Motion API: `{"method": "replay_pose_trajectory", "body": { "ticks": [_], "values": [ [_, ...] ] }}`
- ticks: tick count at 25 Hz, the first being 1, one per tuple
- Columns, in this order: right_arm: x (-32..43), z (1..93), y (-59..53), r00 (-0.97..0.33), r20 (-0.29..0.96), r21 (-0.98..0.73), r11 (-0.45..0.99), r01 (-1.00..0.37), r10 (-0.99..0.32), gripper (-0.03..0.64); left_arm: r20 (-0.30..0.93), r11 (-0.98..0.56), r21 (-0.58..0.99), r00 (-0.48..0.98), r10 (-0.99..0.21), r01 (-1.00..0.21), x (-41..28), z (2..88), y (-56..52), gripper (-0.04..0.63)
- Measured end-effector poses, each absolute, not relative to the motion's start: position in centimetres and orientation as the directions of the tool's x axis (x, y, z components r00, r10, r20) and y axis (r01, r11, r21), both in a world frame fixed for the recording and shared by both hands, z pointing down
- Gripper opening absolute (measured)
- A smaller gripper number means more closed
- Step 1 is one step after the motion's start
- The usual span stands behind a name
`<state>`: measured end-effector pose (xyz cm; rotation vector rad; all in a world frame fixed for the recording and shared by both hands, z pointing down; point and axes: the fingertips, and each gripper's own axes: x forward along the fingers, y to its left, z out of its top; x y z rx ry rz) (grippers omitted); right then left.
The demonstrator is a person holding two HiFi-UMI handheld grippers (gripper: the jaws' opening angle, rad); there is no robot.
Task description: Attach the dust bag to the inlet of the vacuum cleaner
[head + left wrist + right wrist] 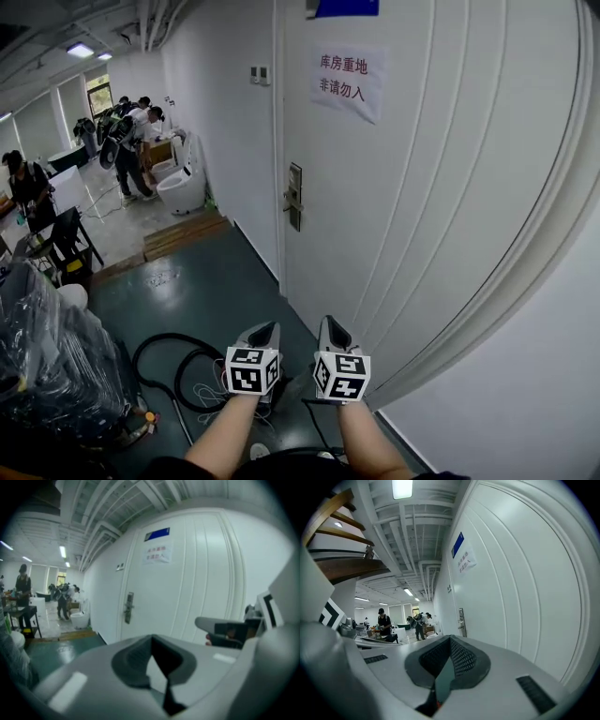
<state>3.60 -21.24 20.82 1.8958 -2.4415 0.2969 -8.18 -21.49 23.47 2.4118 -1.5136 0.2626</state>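
I see no dust bag and no vacuum inlet in any view. In the head view both grippers are held side by side in front of a white door (pixel 412 187), pointing roughly level. My left gripper (pixel 265 330) is shut with nothing between its pads. My right gripper (pixel 330 326) is likewise shut and empty. The left gripper view shows its closed jaws (pixel 154 660) against the door, with the right gripper (pixel 225 631) at the right edge. In the right gripper view the closed jaws (pixel 449 660) point along the wall toward the far room.
The door has a metal handle (pixel 294 197) and a paper sign (pixel 345 82). A black hose (pixel 169 361) coils on the green floor beside a plastic-wrapped dark bulk (pixel 52 366). Wooden planks (pixel 183 234), a white toilet (pixel 183 187) and several people (pixel 136 131) are farther off.
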Motion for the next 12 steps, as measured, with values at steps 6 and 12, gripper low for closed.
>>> {"method": "replay_pose_trajectory", "body": {
  "ticks": [6,12],
  "values": [
    [3.8,19.5,-21.8,-0.229,0.121,-0.091,0.219,-0.971,-0.966,-0.005,0.254,-0.435,0.125,0.453,-0.855,-0.892,-7.4,21.0,-22.8,-0.003],
    [3.4,18.6,-22.8,-0.226,0.107,-0.099,0.216,-0.971,-0.968,-0.003,0.237,-0.442,0.112,0.456,-0.858,-0.89,-7.8,19.7,-23.9,-0.002]
  ]
}}
